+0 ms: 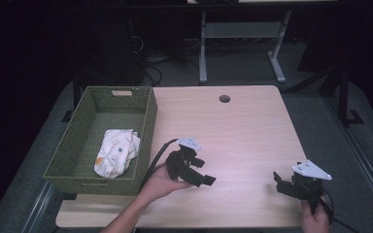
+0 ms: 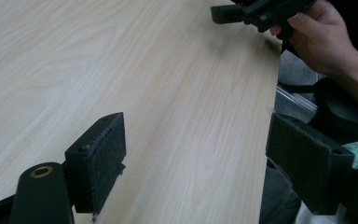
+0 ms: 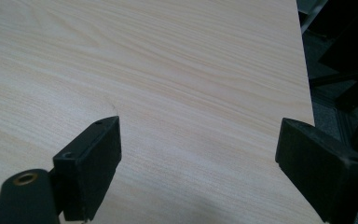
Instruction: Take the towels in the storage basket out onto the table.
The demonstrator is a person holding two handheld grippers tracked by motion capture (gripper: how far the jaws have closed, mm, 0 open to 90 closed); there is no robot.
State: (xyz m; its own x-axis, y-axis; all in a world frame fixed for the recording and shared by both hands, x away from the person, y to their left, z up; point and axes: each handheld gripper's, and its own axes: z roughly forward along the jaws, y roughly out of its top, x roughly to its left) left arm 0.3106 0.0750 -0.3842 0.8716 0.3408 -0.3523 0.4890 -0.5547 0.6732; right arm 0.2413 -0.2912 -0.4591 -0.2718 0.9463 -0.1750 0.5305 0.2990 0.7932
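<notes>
A green woven basket (image 1: 148, 127) stands on the left of the light wooden table (image 1: 243, 126). Inside it lies a crumpled cream cloth (image 1: 116, 151) with small prints. My left gripper (image 1: 203, 171) (image 2: 198, 140) hovers just right of the basket near the front edge, pointing right, open with only bare table between its jaws. My right gripper (image 1: 279, 184) (image 3: 200, 154) sits at the front right corner, pointing left, also open and holding nothing. In the left gripper view the right gripper (image 2: 256, 11) and the hand (image 2: 321, 37) holding it appear at the top right.
A round cable hole (image 1: 224, 98) is in the table's far middle. Bare wood stretches between the two grippers. Behind the table stand a grey desk frame (image 1: 203, 48) and dark equipment on the floor. The table's right edge (image 3: 305, 84) is close to my right gripper.
</notes>
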